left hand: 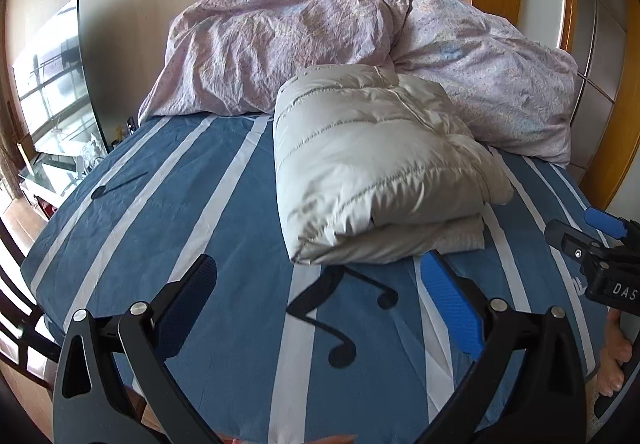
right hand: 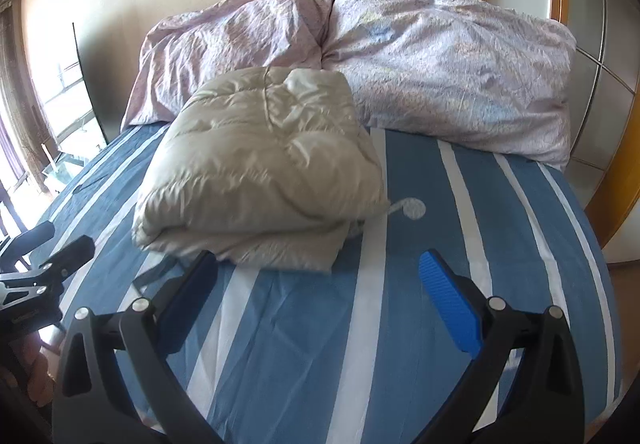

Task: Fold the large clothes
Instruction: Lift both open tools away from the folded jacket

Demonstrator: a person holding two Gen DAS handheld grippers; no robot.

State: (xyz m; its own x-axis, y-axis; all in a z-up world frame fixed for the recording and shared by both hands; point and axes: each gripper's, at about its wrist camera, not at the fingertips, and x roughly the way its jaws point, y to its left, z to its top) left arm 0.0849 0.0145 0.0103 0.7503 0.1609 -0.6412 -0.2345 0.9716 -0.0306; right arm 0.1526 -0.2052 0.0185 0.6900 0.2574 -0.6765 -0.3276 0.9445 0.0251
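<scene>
Nearest in each wrist view are the claw arms, black with blue ribbed pads. Left claw (left hand: 320,276) stands wide open with nothing between its pads; right claw (right hand: 320,272) likewise stands wide open and empty. Both hang over the bed's blue sheet with white stripes and black music notes (left hand: 224,228), clear of the fabric, which reads as a release posture rather than a grasp.

Just beyond both claws lies the pale grey-beige quilted puffer jacket (right hand: 260,167), folded into a compact, layered bundle resting flat on the sheet. Judged from its shape, folding appears essentially complete.

Behind the jacket, touching its far edge, sits a crumpled pink floral duvet (left hand: 280,43), bunched against the wall, evidently pushed aside to free folding room.
</scene>
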